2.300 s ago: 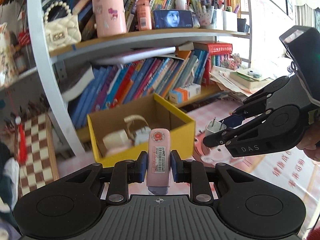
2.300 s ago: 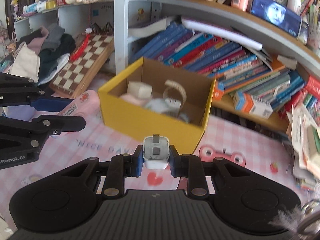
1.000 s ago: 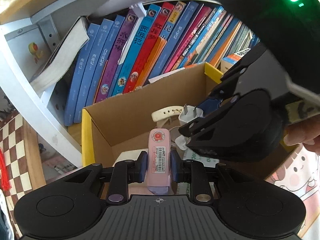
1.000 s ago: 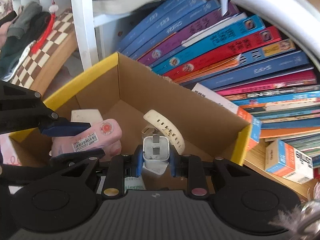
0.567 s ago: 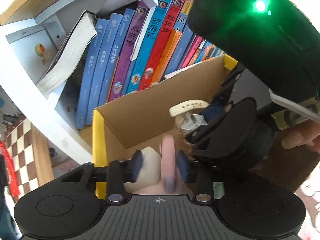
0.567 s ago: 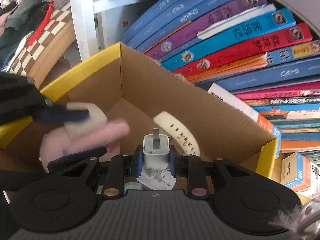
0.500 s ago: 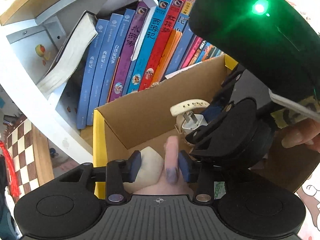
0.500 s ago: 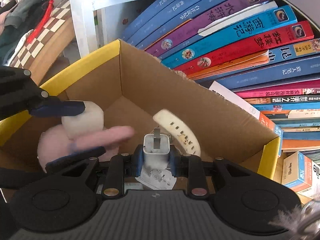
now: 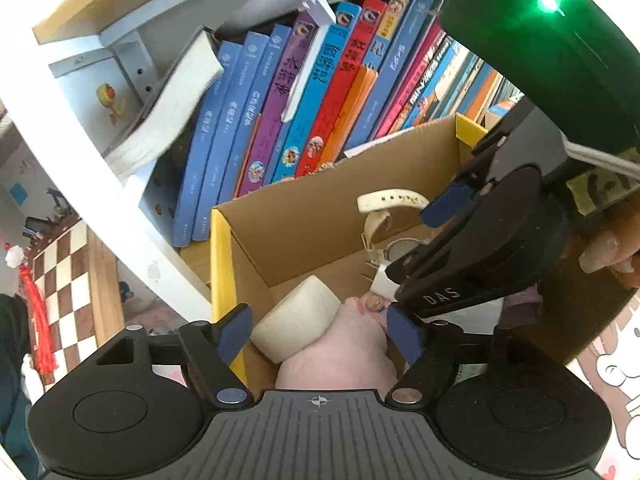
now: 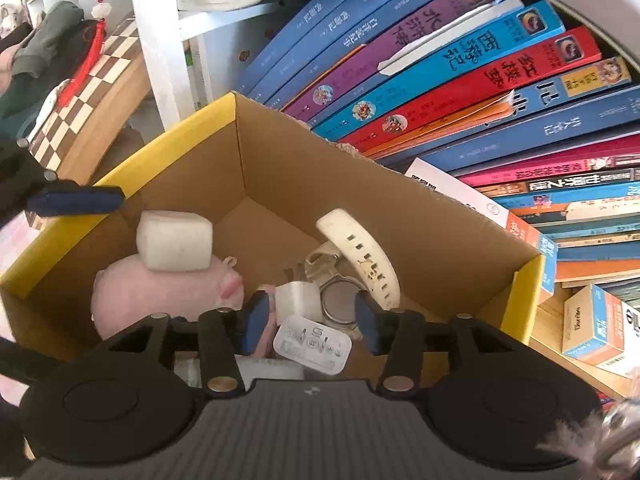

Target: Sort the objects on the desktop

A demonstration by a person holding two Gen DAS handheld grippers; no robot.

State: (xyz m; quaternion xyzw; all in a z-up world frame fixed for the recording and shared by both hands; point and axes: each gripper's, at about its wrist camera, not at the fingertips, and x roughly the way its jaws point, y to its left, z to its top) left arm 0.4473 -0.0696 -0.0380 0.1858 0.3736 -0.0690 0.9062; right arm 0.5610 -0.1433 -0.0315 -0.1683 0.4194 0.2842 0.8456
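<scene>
A yellow cardboard box (image 9: 219, 256) (image 10: 120, 168) stands below both grippers. My left gripper (image 9: 320, 334) hangs over its near left corner, jaws opening, with nothing pressed between them. Below it lie a white block (image 9: 296, 320) and a pink plush (image 9: 340, 356). The pink device (image 9: 372, 303) lies loose beside the plush, mostly hidden. My right gripper (image 10: 312, 320) (image 9: 460, 248) is over the box's middle, jaws opening. The white charger (image 10: 298, 300) lies loose on the box floor between them. A white watch (image 10: 360, 256) lies behind it.
A row of leaning books (image 10: 460, 60) fills the shelf right behind the box. A white shelf upright (image 9: 92, 184) and a chessboard (image 9: 68, 280) are to the left. A small orange and blue carton (image 10: 592, 328) sits to the right. A person's hand (image 9: 608, 248) holds the right gripper.
Both grippers went from shut to open. The pink device dropped out of the left jaws and the white charger out of the right jaws, both into the box.
</scene>
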